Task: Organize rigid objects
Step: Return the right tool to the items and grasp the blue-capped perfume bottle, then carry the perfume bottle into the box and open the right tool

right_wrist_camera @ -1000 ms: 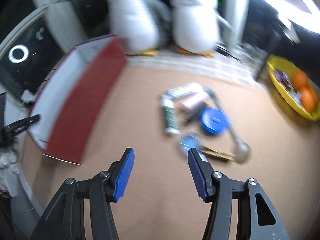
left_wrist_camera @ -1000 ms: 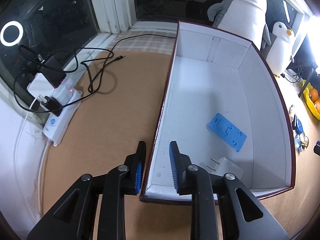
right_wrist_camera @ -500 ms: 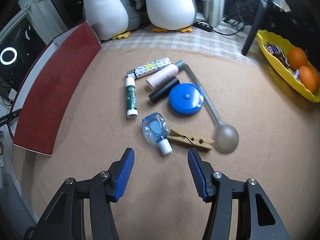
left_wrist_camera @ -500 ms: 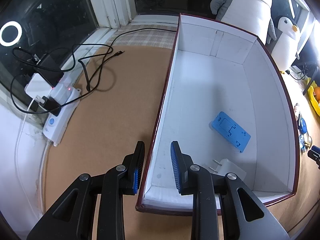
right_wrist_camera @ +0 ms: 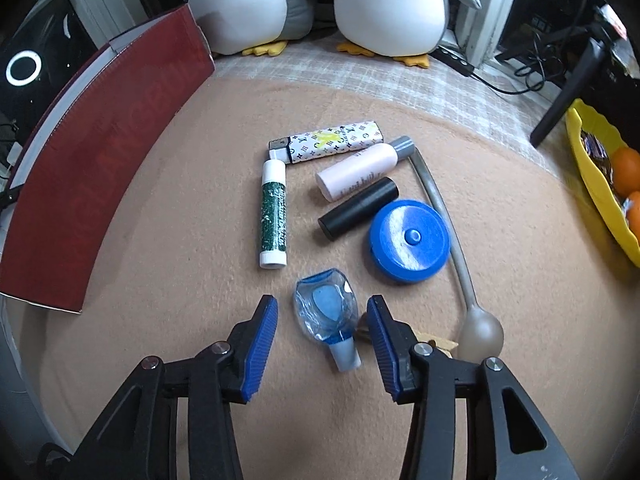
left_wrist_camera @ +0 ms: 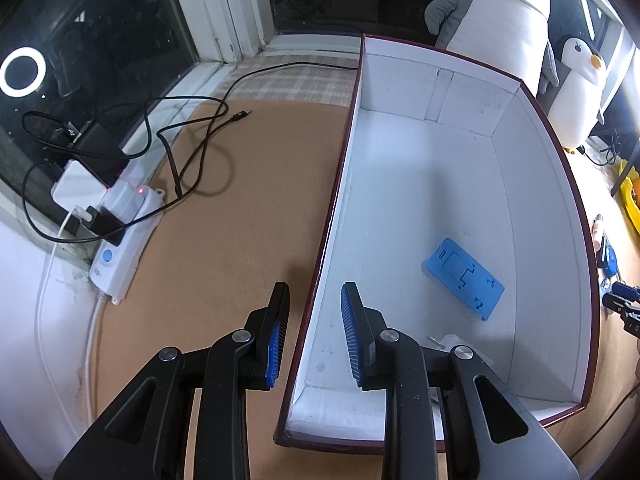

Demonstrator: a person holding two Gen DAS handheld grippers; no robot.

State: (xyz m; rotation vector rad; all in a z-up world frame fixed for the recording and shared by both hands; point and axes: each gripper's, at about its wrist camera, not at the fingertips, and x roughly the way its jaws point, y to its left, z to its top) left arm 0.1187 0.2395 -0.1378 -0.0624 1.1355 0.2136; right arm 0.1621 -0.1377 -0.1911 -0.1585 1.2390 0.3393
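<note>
A small clear bottle with blue liquid (right_wrist_camera: 325,308) lies on the tan mat between the jaws of my right gripper (right_wrist_camera: 322,312). The jaws are closing, and a gap still shows at each pad. Beyond it lie a green lip balm (right_wrist_camera: 273,216), a patterned lighter (right_wrist_camera: 336,142), a pink tube (right_wrist_camera: 360,168), a black cylinder (right_wrist_camera: 358,208), a blue tape measure (right_wrist_camera: 408,240), a grey spoon (right_wrist_camera: 480,330) and a wooden clothespin (right_wrist_camera: 436,342). My left gripper (left_wrist_camera: 314,312) straddles the left wall of the white-lined red box (left_wrist_camera: 532,184), pads apart from it. A blue phone stand (left_wrist_camera: 462,278) and a white plug (left_wrist_camera: 452,342) lie inside.
A white power strip (left_wrist_camera: 124,240) and black cables (left_wrist_camera: 192,148) lie left of the box by the window. Two plush penguins (right_wrist_camera: 388,0) stand at the back. A yellow bowl of oranges (right_wrist_camera: 600,184) sits at the right edge. The red box side (right_wrist_camera: 100,168) is left of the items.
My right gripper has come down over the items until the small bottle lies between its jaws, which have narrowed. The left gripper has hardly moved at the box wall.
</note>
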